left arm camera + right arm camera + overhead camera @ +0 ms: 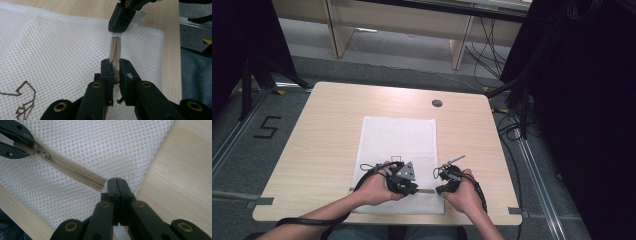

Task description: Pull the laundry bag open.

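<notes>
Zipper (67, 168) lies along mesh bag's (399, 135) near edge, crosswise.

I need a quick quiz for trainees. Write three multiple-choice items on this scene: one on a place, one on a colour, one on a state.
1. Where does the white mesh bag lie?
A. On the floor
B. On the wooden table, near the person's edge
C. On a shelf

2. What colour is the zipper tape?
A. Beige
B. Red
C. Black

3. How does the left gripper stand?
A. Wide open above the bag
B. Shut on the zipper pull
C. Lying loose on the table

Answers:
1. B: the high view shows the bag flat on the tabletop by the forearms.
2. A: the right gripper view shows a beige strip across white mesh.
3. B: in the left gripper view the jaws pinch the pull, while the right gripper clamps the white tab beyond the zipper's end.
</notes>
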Demonstrator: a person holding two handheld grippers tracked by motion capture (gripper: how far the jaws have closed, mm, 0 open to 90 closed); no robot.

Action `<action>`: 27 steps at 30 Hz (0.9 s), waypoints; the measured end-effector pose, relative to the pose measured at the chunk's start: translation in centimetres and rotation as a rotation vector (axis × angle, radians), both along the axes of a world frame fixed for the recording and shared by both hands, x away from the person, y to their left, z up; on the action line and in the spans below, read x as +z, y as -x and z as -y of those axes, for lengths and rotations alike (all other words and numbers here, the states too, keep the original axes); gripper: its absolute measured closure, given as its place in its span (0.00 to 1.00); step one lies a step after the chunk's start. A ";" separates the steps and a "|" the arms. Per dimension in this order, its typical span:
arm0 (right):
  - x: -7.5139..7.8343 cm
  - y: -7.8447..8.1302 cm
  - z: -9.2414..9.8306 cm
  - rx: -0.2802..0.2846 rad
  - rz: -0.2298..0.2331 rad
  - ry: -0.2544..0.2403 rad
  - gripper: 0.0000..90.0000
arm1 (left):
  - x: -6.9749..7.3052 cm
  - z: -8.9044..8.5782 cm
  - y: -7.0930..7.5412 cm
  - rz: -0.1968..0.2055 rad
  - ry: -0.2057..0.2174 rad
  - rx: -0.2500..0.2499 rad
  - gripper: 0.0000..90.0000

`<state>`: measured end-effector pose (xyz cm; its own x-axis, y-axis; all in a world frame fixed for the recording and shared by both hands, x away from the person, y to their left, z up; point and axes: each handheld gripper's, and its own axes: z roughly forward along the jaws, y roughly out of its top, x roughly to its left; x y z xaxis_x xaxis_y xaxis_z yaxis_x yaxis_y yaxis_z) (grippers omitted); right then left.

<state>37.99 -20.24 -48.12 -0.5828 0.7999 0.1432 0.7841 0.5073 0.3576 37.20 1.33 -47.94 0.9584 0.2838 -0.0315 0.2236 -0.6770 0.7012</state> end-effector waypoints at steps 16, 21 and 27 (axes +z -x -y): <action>0.0 0.0 0.0 -0.004 -0.001 0.003 1.00 | 0.1 -0.5 0.1 0.001 -0.003 -0.009 0.91; -0.1 0.0 -0.1 -0.008 0.004 -0.002 1.00 | 0.2 -0.8 0.1 -0.001 -0.012 -0.007 0.91; 0.1 0.1 -0.2 -0.016 -0.010 0.009 1.00 | 0.2 -0.8 0.2 -0.004 0.000 -0.008 0.91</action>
<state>37.90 -20.08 -48.07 -0.5685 0.8105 0.1414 0.7957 0.4979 0.3448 37.05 2.15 -47.73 0.9605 0.2760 -0.0355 0.2210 -0.6790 0.7001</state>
